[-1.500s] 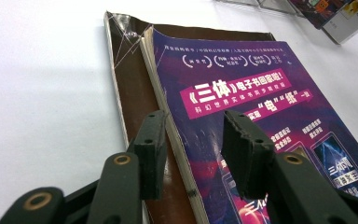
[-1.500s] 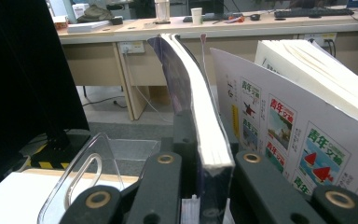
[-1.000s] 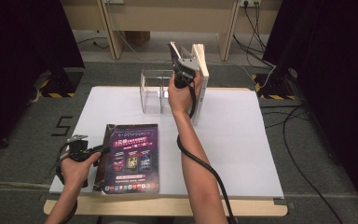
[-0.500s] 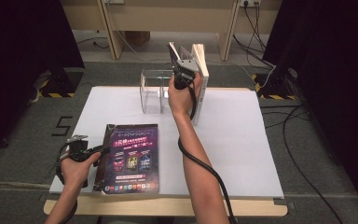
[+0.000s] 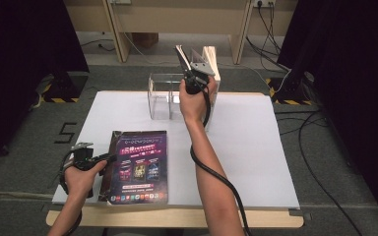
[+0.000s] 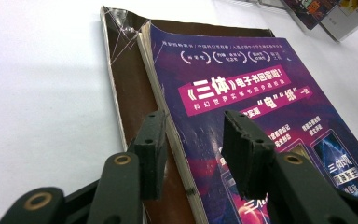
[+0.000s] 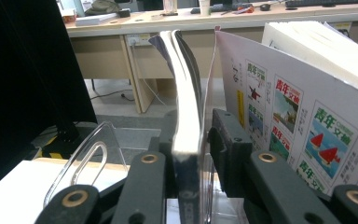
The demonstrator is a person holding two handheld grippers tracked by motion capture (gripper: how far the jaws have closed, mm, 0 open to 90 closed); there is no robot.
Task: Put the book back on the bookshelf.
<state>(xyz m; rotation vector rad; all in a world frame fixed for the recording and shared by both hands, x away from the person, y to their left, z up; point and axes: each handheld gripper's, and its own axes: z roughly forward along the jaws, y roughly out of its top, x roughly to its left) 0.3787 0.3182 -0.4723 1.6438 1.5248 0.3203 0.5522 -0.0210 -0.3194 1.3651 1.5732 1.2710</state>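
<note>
Right gripper point(image 7: 191, 135) jaws newly parted round magazine point(image 7: 186, 93), its lower end hidden.

My overhead cam looks forward-down over the table point(image 5: 256, 147); left gripper cam sits close on the purple magazine point(image 6: 261, 121), also visible overhead point(image 5: 139, 167)

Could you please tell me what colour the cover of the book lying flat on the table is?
The book has a dark purple cover with a pink-red banner, clearest in the left gripper view.

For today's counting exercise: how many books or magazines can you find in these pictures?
3: the purple book flat on the table, the thin magazine and the white book both upright at the clear rack. Others may be hidden.
</note>
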